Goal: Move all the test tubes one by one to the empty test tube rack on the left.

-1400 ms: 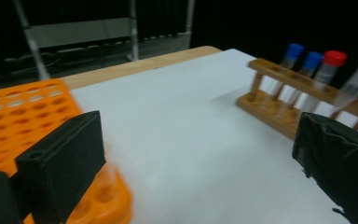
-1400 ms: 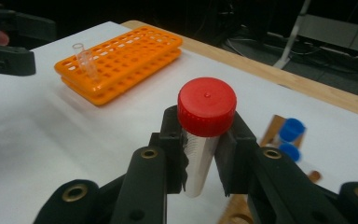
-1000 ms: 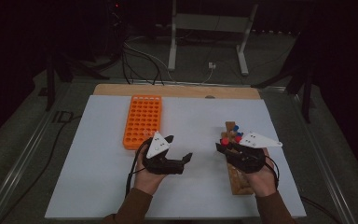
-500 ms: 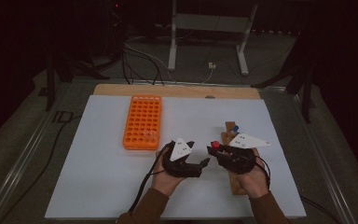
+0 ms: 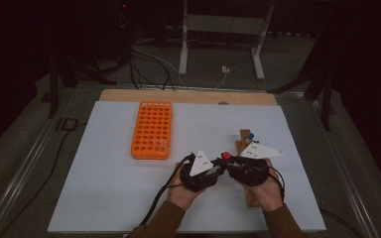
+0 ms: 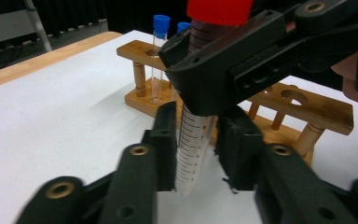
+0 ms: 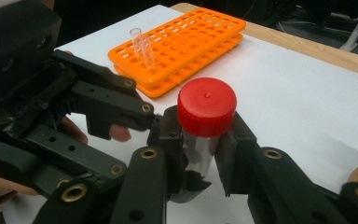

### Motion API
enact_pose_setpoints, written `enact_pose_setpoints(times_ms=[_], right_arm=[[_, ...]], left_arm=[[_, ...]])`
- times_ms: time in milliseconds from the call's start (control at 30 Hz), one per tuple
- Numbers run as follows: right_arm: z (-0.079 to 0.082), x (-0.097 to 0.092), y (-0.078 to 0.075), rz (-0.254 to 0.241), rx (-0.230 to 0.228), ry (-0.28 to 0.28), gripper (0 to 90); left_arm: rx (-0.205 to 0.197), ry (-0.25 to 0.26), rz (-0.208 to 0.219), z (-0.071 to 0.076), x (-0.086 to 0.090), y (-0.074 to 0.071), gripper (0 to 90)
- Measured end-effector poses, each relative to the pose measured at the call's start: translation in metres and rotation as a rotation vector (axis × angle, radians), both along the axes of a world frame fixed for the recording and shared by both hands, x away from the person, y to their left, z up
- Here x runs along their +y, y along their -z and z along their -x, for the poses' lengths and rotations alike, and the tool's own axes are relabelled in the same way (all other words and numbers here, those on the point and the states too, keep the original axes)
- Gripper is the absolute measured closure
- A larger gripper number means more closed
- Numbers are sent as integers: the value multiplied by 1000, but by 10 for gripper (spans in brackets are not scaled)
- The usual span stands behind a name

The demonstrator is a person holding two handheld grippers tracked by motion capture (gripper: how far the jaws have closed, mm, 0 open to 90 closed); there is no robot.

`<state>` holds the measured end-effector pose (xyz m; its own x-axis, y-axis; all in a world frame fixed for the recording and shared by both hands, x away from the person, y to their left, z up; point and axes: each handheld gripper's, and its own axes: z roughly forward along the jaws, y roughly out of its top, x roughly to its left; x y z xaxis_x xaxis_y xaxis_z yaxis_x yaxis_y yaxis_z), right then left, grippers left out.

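A clear graduated tube with a red cap (image 5: 225, 155) hangs upright between both grippers above the white mat. My right gripper (image 7: 205, 154) is shut on it just under the red cap (image 7: 206, 107). My left gripper (image 6: 196, 154) has just been closing and its pads now press on the tube's lower part (image 6: 193, 140), near the pointed tip. In the high view the left gripper (image 5: 213, 166) and the right gripper (image 5: 234, 162) meet tip to tip at the front middle. The right gripper's jaws cross the top of the left gripper view.
A wooden tube rack (image 5: 244, 144) holding blue-capped tubes (image 6: 161, 21) lies right behind the grippers. An orange rack (image 5: 152, 130) stands at the left back with clear tubes (image 7: 142, 44) in it. The white mat (image 5: 104, 183) ends at a wooden edge (image 5: 188, 95).
My left gripper moved right to meet the right one, and its jaws closed around the tube's lower part. The right gripper kept its hold and shifted slightly left.
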<state>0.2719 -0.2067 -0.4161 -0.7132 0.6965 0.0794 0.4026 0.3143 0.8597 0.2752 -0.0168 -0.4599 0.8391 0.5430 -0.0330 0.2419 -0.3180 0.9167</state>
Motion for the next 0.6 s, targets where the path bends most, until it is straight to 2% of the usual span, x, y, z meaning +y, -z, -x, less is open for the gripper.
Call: enact_pose_setpoints(times_ms=[167, 367, 433, 600], right_arm=[[0, -1, 0, -11, 4, -4, 727], [0, -6, -2, -47, -3, -14, 500], [0, -8, -2, -53, -18, -14, 411], [1, -11, -5, -53, -53, 21, 206]], left_arm=[[-12, 4, -7, 1, 0, 0, 750], [-8, -11, -16, -1, 4, 1, 753], [-7, -26, -13, -2, 7, 1, 753], [-5, -49, 1, -3, 16, -2, 753]])
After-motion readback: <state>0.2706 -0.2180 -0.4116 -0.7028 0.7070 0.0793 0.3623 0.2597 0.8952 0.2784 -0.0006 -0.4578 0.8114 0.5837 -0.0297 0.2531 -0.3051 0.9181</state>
